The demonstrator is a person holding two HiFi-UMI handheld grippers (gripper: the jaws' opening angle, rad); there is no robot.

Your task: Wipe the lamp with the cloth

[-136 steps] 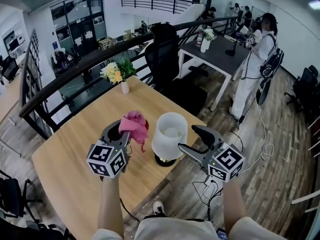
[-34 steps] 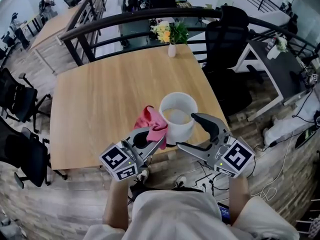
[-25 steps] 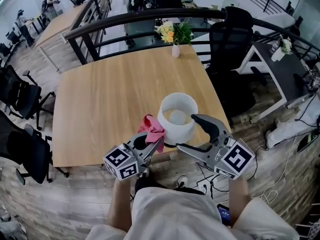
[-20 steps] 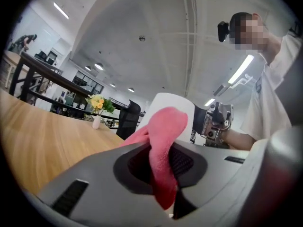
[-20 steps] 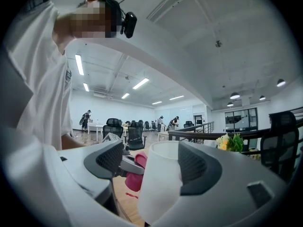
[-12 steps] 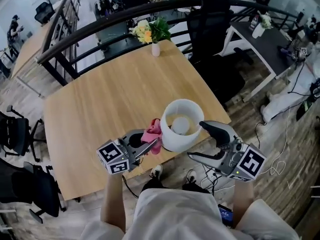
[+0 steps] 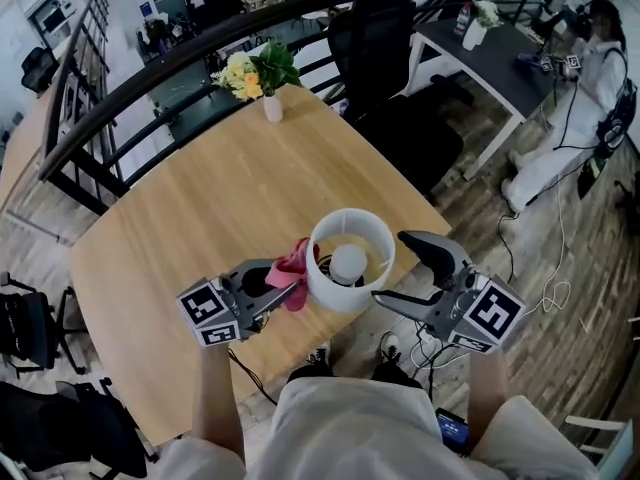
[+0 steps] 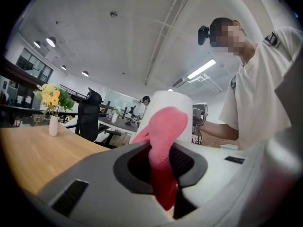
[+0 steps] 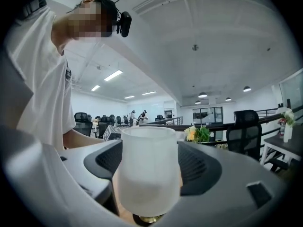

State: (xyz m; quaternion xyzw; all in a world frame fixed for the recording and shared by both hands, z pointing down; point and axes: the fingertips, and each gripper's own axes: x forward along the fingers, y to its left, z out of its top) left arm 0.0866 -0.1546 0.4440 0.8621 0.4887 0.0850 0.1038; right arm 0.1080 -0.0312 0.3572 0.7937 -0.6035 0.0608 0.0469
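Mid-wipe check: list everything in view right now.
table: 1, light wood, centre
lamp: 1, white shade, table's near edge
cloth: 1, pink, at lamp's left
vase of flowers: 1, white vase, yellow blooms, table's far edge
chairs: several, black, beyond table and lower left
desk: 1, dark, far right
person: 1, white clothes, far right
left gripper: 1, grey, shut on cloth
right gripper: 1, grey, jaws just opened wider, lamp between them

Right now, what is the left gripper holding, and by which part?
The pink cloth, pinched by one end between the left gripper's fingers.
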